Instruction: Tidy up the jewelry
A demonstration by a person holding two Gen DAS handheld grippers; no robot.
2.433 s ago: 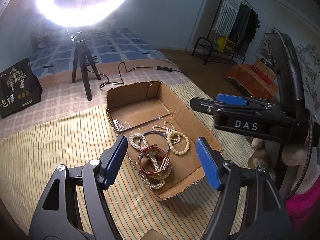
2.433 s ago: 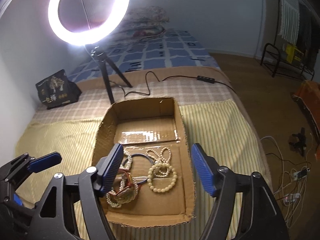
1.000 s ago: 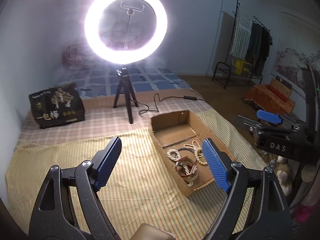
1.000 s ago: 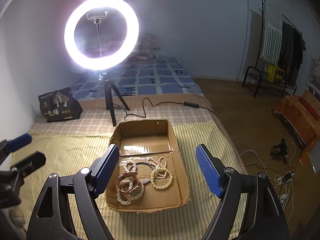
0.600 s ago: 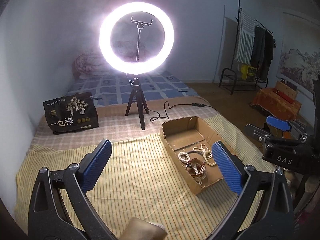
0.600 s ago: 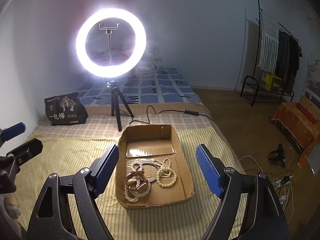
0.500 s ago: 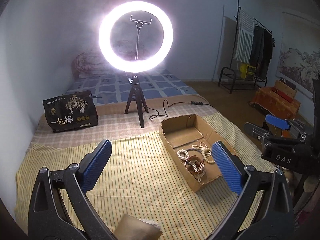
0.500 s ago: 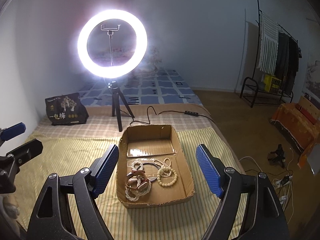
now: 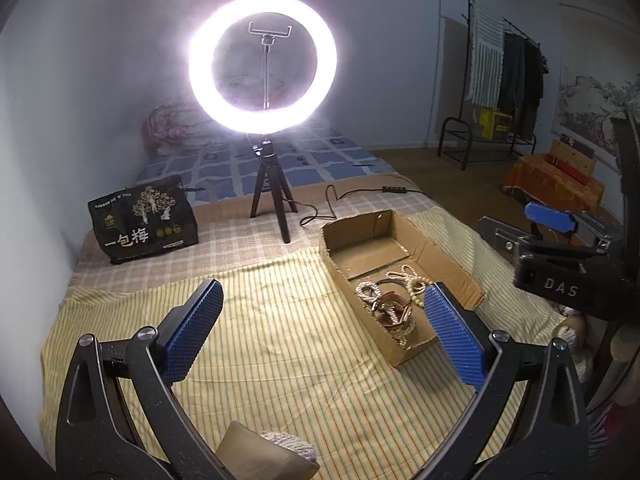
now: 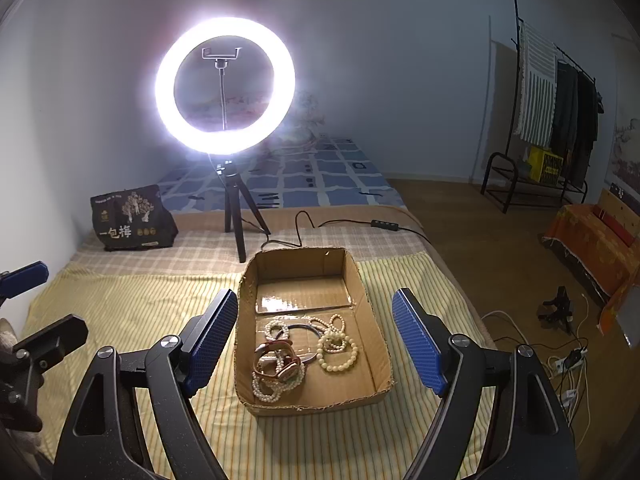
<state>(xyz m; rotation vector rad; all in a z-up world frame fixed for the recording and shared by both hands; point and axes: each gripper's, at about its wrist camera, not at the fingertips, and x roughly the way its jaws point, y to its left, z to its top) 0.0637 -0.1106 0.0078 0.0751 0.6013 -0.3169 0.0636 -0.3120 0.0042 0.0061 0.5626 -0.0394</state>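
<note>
Right wrist view: the right gripper (image 10: 312, 340) hangs wide open and empty above the cardboard box (image 10: 382, 368) of jewelry (image 10: 300, 350) on the bed (image 10: 120, 312). The left gripper (image 9: 320, 332) gapes wide, holding nothing, over bare striped cloth left of the box.

Tangled bead bracelets (image 10: 298, 354) in cardboard box (image 10: 362, 276)

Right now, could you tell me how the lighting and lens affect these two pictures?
Left wrist view: the ring light blows out to white with a halo, and the fisheye bends the room edges. Right wrist view: the same glare, plus a bright reflection off the tape on the cardboard box floor; the jewelry stays sharp and readable.
</note>
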